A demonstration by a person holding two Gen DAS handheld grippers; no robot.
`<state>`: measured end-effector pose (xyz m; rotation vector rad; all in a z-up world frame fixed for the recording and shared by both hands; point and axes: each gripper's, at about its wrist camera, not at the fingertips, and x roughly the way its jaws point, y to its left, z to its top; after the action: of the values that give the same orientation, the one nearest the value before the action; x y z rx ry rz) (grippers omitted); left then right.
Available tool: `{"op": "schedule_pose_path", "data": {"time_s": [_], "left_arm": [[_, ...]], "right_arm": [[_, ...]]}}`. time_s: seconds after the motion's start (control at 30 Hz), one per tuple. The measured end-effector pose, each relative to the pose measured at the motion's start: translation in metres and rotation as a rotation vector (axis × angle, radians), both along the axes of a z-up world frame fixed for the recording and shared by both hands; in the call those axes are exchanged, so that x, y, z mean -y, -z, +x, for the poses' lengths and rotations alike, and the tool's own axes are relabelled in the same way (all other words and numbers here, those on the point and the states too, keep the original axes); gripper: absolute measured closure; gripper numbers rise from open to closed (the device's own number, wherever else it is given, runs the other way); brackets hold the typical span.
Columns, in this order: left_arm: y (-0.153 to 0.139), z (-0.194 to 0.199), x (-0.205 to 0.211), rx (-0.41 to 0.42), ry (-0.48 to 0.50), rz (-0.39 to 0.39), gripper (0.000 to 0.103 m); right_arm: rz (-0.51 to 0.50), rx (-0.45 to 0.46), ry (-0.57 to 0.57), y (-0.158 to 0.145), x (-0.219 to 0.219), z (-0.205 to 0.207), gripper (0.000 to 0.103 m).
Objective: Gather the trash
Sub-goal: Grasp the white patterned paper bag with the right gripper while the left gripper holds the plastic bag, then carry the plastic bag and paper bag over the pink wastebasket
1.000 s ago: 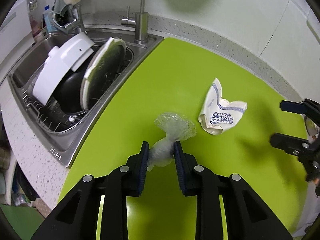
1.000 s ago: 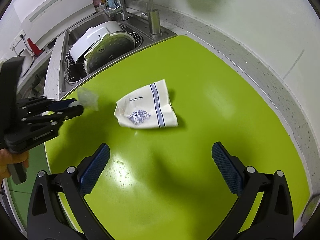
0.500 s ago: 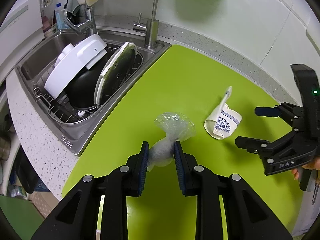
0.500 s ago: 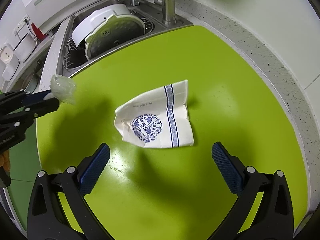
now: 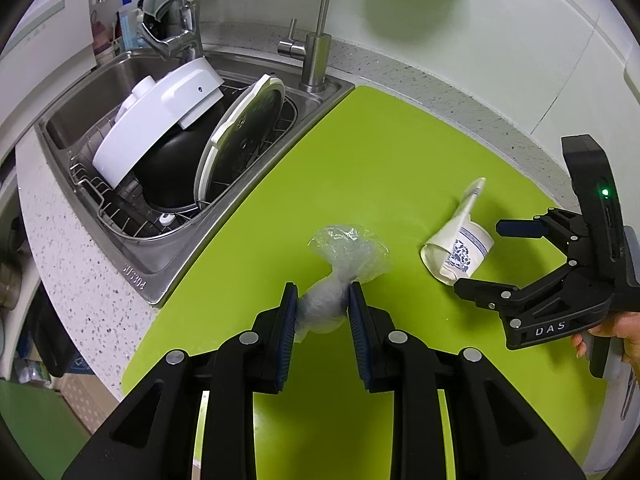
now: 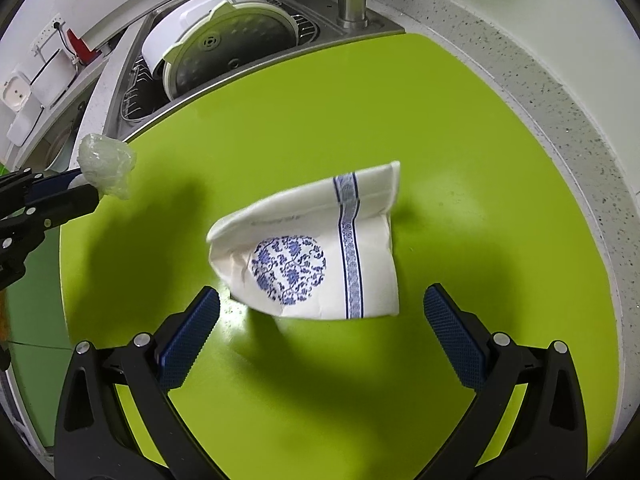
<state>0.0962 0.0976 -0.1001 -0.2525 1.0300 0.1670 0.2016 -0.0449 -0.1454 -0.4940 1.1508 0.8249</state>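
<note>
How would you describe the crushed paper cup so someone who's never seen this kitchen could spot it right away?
Find the bright green mat on the counter beside the steel sink. The paper cup lies flattened on its side near the mat's middle, between the open right gripper's fingers. Unlike the clear plastic wad, it is white with blue floral print.

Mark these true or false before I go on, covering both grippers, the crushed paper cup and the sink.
1. The left gripper is shut on the crumpled clear plastic bag. True.
2. The right gripper is clamped on the crushed white paper cup with blue print. False: its jaws stand open, the cup untouched ahead of them.
3. The cup lies on the green mat. True.
4. The steel sink is empty. False: it holds a rack with a black pot and white lids.
</note>
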Motion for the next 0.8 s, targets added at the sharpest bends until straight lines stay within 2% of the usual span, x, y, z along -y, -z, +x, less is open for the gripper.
{"op": "schedule_pose_path", "data": {"time_s": [0.27,0.3,0.33,0.37,0.8], "left_arm": [[0.004,0.002,-0.003,-0.006,-0.009,-0.008,0.077],[0.004,0.002,-0.003,-0.006,-0.01,-0.009,0.077],[0.005,0.001,-0.003,-0.007,-0.011,-0.011,0.077],[0.005,0.001,-0.003,-0.007,-0.012,-0.012,0.077],[-0.002,-0.013,0.005,0.019,-0.02,-0.025,0.077]], "right_arm": [[0.015,-0.015,-0.031,0.005,-0.005,0.004,0.003],[0.018,-0.015,-0.033,0.005,-0.006,0.004,0.004],[0.021,-0.016,-0.036,0.004,-0.006,0.005,0.013],[0.023,-0.021,-0.041,0.005,-0.007,0.004,0.014],[0.065,0.027,-0.037,-0.018,0.005,-0.011,0.024]]}}
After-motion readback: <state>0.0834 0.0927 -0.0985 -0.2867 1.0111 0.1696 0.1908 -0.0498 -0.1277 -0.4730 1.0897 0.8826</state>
